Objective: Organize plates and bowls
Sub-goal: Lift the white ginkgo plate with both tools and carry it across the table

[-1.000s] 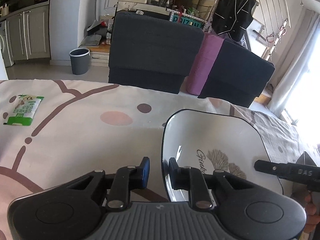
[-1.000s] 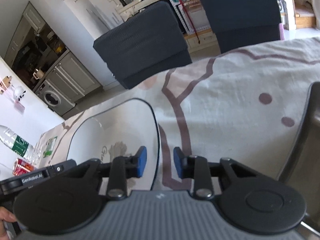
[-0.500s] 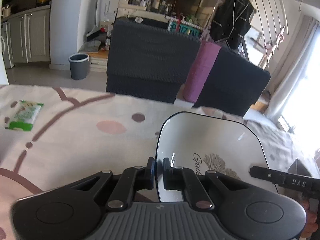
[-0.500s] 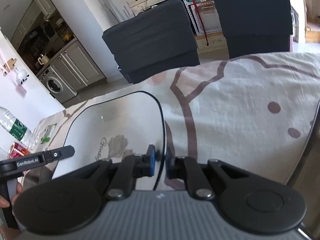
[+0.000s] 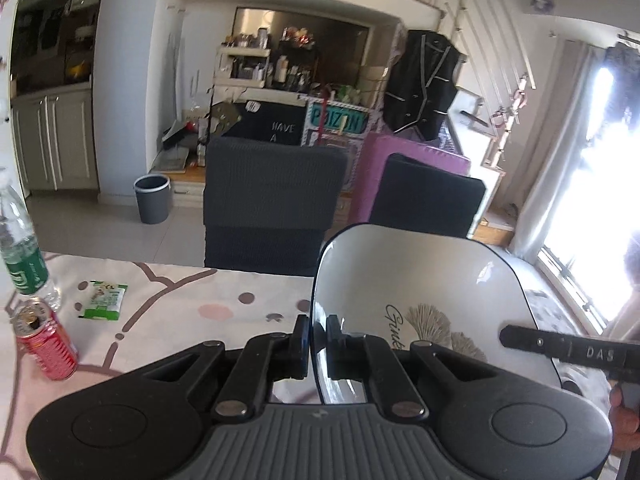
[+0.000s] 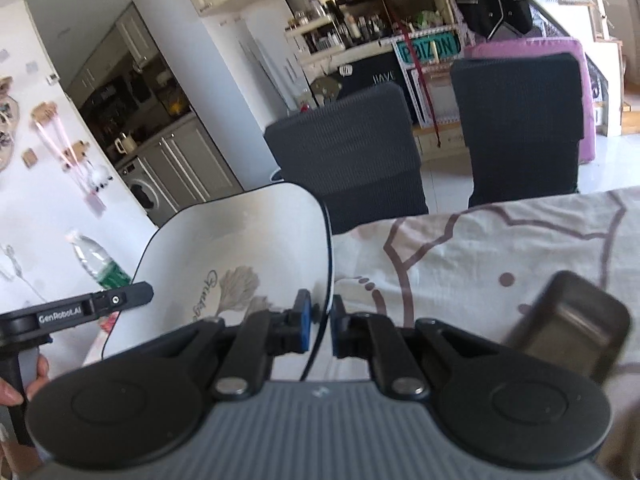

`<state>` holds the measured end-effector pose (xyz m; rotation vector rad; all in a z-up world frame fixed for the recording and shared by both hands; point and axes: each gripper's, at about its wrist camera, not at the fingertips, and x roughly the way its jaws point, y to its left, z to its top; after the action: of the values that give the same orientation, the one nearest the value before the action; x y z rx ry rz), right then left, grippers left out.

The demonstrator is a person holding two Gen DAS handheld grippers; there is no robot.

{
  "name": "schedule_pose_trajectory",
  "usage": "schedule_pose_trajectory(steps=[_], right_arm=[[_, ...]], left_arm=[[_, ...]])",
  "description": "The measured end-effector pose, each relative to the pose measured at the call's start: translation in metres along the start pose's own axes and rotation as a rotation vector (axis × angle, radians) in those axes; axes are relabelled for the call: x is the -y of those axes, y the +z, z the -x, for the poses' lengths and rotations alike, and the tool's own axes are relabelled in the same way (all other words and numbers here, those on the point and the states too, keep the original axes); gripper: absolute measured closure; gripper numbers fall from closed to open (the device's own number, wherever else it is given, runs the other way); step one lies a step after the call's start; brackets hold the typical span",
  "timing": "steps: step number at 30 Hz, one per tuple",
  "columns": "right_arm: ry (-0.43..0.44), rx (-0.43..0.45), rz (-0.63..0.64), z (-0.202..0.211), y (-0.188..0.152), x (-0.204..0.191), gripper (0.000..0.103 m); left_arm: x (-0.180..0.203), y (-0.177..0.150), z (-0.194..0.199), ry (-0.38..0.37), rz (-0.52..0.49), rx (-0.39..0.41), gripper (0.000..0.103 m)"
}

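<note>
A white square plate with a dark rim and a grey leaf print hangs in the air above the table, held from both sides. My left gripper is shut on its left rim. My right gripper is shut on the right rim of the same plate. Each view shows the other gripper's black body at the plate's far side, with a hand on its handle.
The table wears a pale cloth with brown lines and dots. A red can, a water bottle and a green packet stand at the left. A dark metal tray lies at the right. Two dark chairs face the far edge.
Both grippers closed onto the plate's opposite rims, then lifted it off the table. The views rose, and the can, the bottle and the metal tray came into sight.
</note>
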<state>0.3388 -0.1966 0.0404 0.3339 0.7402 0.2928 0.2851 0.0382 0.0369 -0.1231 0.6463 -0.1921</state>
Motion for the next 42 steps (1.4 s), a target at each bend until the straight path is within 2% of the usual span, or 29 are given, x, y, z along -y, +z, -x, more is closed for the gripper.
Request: schedule_pose_trajectory(steps=[3, 8, 13, 16, 20, 22, 33, 34, 35, 42], right_arm=[[-0.024, 0.001, -0.008, 0.035, -0.007, -0.007, 0.091], [-0.042, -0.007, 0.025, 0.085, -0.035, -0.013, 0.091], [-0.059, -0.032, 0.032, 0.111, -0.073, -0.008, 0.092], [-0.058, -0.073, 0.006, 0.116, -0.102, 0.001, 0.092], [-0.059, -0.148, -0.055, 0.119, -0.133, 0.016, 0.091], [-0.069, -0.171, -0.054, 0.118, -0.142, 0.021, 0.091], [-0.119, -0.315, -0.041, 0.102, -0.185, 0.056, 0.091], [-0.120, -0.324, -0.035, 0.109, -0.196, 0.057, 0.091], [-0.113, -0.287, -0.019, 0.114, -0.202, 0.059, 0.091], [-0.132, -0.342, -0.030, 0.111, -0.221, 0.072, 0.091]], left_arm=[[0.016, -0.013, 0.031, -0.004, -0.025, -0.008, 0.094], [0.022, -0.050, 0.067, -0.059, -0.014, -0.021, 0.094], [0.025, -0.096, 0.084, -0.101, 0.000, -0.078, 0.094], [0.028, -0.122, 0.090, -0.110, -0.028, -0.114, 0.094], [0.033, -0.154, 0.089, -0.112, -0.051, -0.153, 0.094], [0.036, -0.167, 0.083, -0.127, -0.058, -0.206, 0.094], [0.059, -0.212, 0.056, -0.175, -0.148, -0.394, 0.092], [0.061, -0.214, 0.055, -0.175, -0.157, -0.404, 0.092], [0.062, -0.215, 0.054, -0.175, -0.165, -0.414, 0.092], [0.072, -0.229, 0.041, -0.175, -0.203, -0.475, 0.091]])
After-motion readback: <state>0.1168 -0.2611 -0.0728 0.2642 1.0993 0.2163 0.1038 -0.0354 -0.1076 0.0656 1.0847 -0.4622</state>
